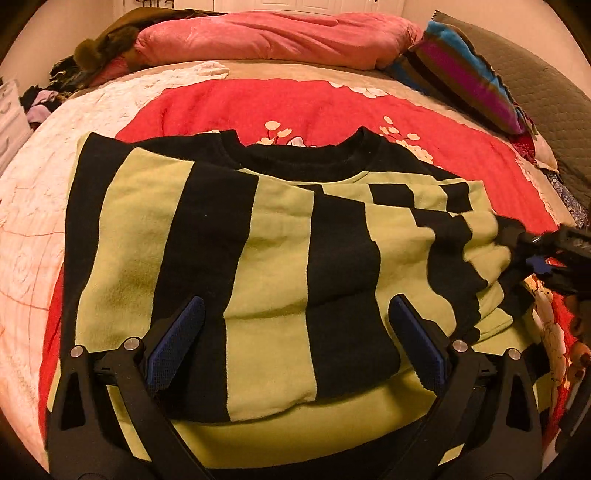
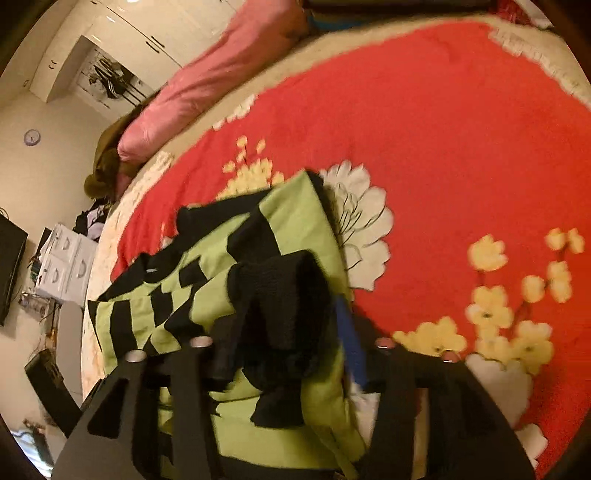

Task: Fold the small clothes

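A: Bedspread [image 1: 332,107], red with cream and yellow flowers and a pale border, covering a bed that fills both views. A long pink pillow [image 1: 273,37] lies across the far end; a striped cushion [image 1: 465,74] in blue, purple and black leans at the far right corner beside a grey quilted cover [image 1: 546,85].

B: Room beyond the bed?

A: White wardrobe doors [image 2: 122,33], a round wall clock [image 2: 32,137], a white drawer unit [image 2: 68,266] and a dark screen [image 2: 9,266] at the left edge of the right wrist view. A heap of dark clothes [image 1: 99,48] sits at the pillow's left end.

B: Task item?

A: Sweater [image 1: 236,251], lime green with black stripes and a black collar, lying flat on the red bedspread, collar toward the pillow, its right part folded over in layers.

B: Claws?

A: Left gripper [image 1: 295,339] spread wide just above the sweater's near hem, blue pads [image 1: 177,347] clear of the cloth, nothing pinched. Right gripper [image 2: 284,343] at the sweater's right edge; a black ribbed cuff [image 2: 284,295] lies between its fingers, partly hiding them. The gap looks about half wide and the blue pad at the right stands apart from the cuff; the frame is blurred, so contact on the other side cannot be told.
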`<state>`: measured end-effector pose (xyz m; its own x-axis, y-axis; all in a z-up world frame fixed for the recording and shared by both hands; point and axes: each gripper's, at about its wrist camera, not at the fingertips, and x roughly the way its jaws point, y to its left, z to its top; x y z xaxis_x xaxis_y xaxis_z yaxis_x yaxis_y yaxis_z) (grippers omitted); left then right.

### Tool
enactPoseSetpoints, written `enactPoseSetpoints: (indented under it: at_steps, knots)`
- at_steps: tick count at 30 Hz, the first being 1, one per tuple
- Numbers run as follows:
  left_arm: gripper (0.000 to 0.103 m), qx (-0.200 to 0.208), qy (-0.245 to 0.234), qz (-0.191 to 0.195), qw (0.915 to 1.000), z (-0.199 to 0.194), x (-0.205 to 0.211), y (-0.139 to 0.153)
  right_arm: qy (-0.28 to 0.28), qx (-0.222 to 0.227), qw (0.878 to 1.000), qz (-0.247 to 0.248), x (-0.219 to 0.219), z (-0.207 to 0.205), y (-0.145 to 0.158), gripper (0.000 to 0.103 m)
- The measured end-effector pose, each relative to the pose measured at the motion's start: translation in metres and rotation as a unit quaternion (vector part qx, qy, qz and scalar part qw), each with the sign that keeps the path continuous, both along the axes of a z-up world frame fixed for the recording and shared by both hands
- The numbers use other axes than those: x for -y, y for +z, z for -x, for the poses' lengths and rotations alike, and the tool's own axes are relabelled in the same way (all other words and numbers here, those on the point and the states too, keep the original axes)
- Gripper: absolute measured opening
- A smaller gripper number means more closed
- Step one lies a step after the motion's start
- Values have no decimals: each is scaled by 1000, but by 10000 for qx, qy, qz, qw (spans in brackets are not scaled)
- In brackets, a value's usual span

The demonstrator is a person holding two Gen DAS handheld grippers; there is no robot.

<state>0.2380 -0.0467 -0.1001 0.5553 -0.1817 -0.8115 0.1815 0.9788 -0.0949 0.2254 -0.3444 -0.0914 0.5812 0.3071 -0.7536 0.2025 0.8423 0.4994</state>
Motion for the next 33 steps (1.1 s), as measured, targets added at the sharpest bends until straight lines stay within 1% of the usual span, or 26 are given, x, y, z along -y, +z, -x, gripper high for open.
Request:
enactPoseSetpoints:
  at_steps: [1, 4, 6, 10, 11, 13, 14, 15, 16, 17, 18, 19, 21, 24, 27, 30, 31, 33]
  knots:
    - [94, -6, -18, -1, 10000, 0, 0, 0, -30, 138, 9997, 176, 0, 7, 7, 62]
    - [94, 0, -64, 49, 10000, 1, -3, 0, 60, 452, 9978, 475, -5, 20, 20, 62]
    - [94, 16, -58, 135, 9999, 1, -6, 1, 229, 642, 9956, 643, -14, 26, 29, 62]
    - [94, 49, -28, 222, 9997, 1, -8, 2, 869, 1012, 9866, 935, -52, 22, 46, 62]
    - [94, 69, -17, 221, 9997, 2, -9, 2, 992, 1006, 9853, 964, -60, 19, 48, 62]
    - [94, 107, 50, 166, 9998, 2, -12, 3, 1143, 799, 9836, 1148, -73, 8, 42, 61]
    - [94, 136, 128, 104, 9998, 2, -15, 4, 1160, 511, 9824, 1373, -79, -1, 32, 61]
    - [94, 144, 210, 62, 9997, 1, -18, 4, 1150, 254, 9823, 1455, -81, -8, 21, 61]
    - [94, 126, 258, 98, 9995, 1, -21, 4, 1140, 120, 9831, 1425, -81, -12, 13, 62]
    - [94, 106, 301, 238, 9992, 0, -26, 3, 1123, -2, 9839, 1392, -81, -17, 4, 63]
    - [94, 101, 322, 361, 9988, 0, -30, 3, 1116, -25, 9837, 1409, -81, -19, -1, 63]
    - [94, 102, 321, 380, 9987, -1, -31, 3, 1112, -19, 9835, 1428, -82, -21, -4, 63]
    - [94, 94, 304, 340, 9989, -1, -30, 3, 1046, -10, 9857, 1322, -81, -24, -9, 63]
    - [94, 83, 265, 175, 9995, -1, -26, 2, 1015, 4, 9882, 1144, -76, -21, -12, 64]
    - [94, 78, 259, 133, 9995, -1, -26, 2, 1078, 22, 9861, 1264, -80, -20, -9, 64]
    - [94, 79, 285, 209, 9993, -1, -27, 3, 1086, 47, 9838, 1427, -84, -15, -9, 64]
    - [94, 82, 288, 219, 9993, -1, -27, 4, 1077, 57, 9841, 1414, -84, -14, -9, 64]
    - [94, 84, 275, 182, 9994, -1, -25, 5, 1019, 75, 9871, 1235, -80, -11, -7, 65]
